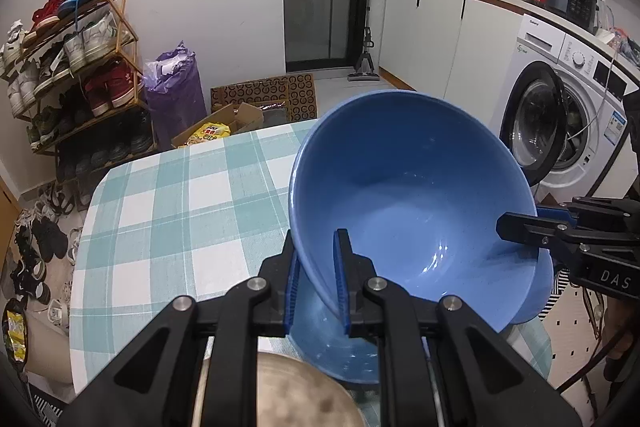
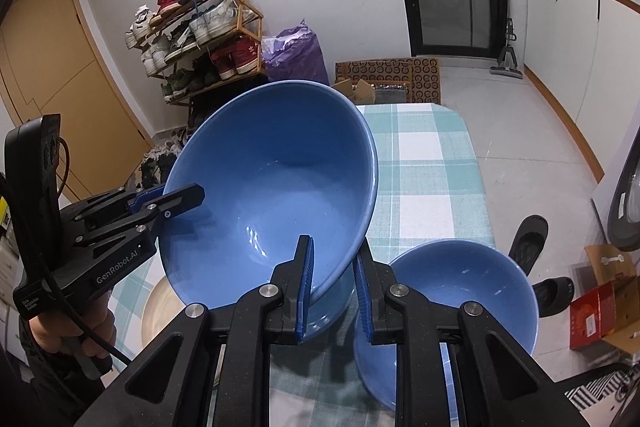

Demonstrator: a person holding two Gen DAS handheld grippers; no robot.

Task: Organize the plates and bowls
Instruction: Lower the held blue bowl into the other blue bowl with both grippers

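I hold the big blue bowl (image 1: pixel 412 195) tilted in the air above the near end of the checked table (image 1: pixel 180 195), my left gripper (image 1: pixel 318 279) clenched on one side of its rim and my right gripper (image 2: pixel 334 283) clenched on the opposite side. The whole far stretch of cloth lies bare out to its rounded edge. My right view shows a second blue bowl (image 2: pixel 464 303) by the near right edge and a wooden plate (image 2: pixel 160 311) at near left. My left view shows a washing machine (image 1: pixel 560 115) beyond the table's right side.
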